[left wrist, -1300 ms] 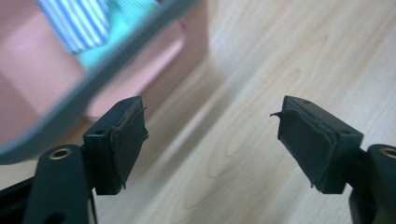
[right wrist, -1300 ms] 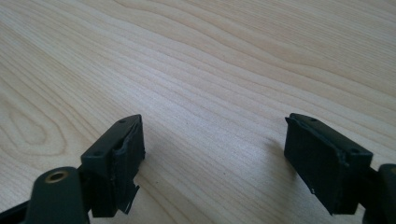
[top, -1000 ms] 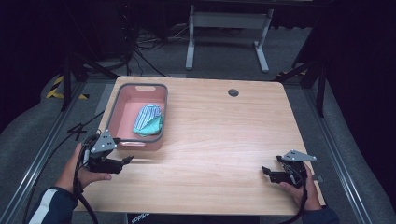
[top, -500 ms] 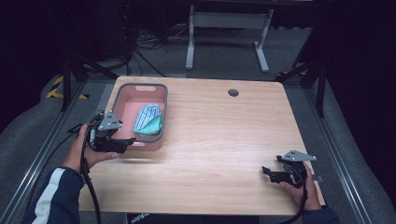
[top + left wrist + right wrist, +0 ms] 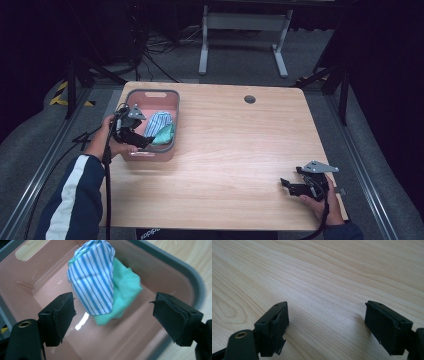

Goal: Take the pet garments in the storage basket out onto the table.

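High view: the left gripper [image 5: 134, 134] hangs over the near-left part of the pink bin [image 5: 172, 97] at the table's [image 5: 240, 150] left side, and the bundled cloths [image 5: 159, 127] lie inside just beyond and to the right of it — far nearer this hand than the other.
High view, other hand: the right gripper [image 5: 300, 186] rests low at the near-right corner, well apart from the bin.
Left gripper view: jaws spread wide, nothing between them; a blue-striped cloth [image 5: 93, 282] lies draped over a green cloth [image 5: 122, 290], dead ahead and centred in the gap, its long axis running away from the jaws.
Right gripper view: jaws wide apart and empty — bare wood ahead.
Likely move: a straight drop onto the bundle.
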{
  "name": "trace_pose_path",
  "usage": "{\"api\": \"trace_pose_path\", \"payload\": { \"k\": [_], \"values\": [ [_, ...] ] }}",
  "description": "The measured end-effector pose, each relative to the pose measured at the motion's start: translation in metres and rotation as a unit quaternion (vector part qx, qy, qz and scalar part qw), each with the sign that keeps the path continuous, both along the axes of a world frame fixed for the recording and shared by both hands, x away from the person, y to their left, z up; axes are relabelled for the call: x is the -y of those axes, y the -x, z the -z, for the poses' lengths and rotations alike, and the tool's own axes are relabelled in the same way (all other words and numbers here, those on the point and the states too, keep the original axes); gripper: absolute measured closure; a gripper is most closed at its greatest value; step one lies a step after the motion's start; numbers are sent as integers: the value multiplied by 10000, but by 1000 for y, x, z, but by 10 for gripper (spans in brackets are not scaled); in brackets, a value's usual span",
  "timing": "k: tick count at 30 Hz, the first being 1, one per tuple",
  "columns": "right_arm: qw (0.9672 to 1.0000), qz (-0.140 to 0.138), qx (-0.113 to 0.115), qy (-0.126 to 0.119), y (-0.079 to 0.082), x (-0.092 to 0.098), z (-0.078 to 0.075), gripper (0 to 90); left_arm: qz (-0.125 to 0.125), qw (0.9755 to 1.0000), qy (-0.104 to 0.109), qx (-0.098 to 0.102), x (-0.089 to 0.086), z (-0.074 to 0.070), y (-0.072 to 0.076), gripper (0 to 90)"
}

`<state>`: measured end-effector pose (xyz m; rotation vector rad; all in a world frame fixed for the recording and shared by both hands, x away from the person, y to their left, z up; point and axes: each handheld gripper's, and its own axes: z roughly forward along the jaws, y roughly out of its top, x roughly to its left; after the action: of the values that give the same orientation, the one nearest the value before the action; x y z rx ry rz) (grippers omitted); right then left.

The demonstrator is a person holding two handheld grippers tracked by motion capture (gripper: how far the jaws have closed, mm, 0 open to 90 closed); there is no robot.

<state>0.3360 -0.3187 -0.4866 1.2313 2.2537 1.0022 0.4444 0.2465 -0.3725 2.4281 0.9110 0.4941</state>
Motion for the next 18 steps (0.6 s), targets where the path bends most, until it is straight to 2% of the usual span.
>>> {"api": "trace_pose_path", "payload": {
  "k": [1,2,4,5,7,8,9,12,18],
  "values": [
    [10000,-1,2,4,0,0,0,199,0,10000,14,-60,1,2,-4,165],
    [10000,5,0,-6,0,0,0,199,1,9999,-81,-132,3,3,-8,169],
    [10000,0,2,7,0,0,0,198,18,9998,-1,-202,5,8,-15,162],
    [10000,0,2,7,0,0,0,198,18,9998,-1,-202,5,8,-15,169],
    [10000,3,-1,0,0,0,0,197,8,9994,-69,-334,9,13,-23,169],
    [10000,4,3,9,0,0,0,197,2,9991,-132,-400,12,16,-27,165],
    [10000,13,4,-3,0,0,0,196,14,9989,-287,-366,15,20,-31,166],
    [10000,23,-4,-10,0,0,0,197,-3,9973,-432,-587,20,26,-39,182],
    [10000,7,9,18,0,0,0,196,-64,9962,-446,-750,24,33,-53,178]
  ]
}}
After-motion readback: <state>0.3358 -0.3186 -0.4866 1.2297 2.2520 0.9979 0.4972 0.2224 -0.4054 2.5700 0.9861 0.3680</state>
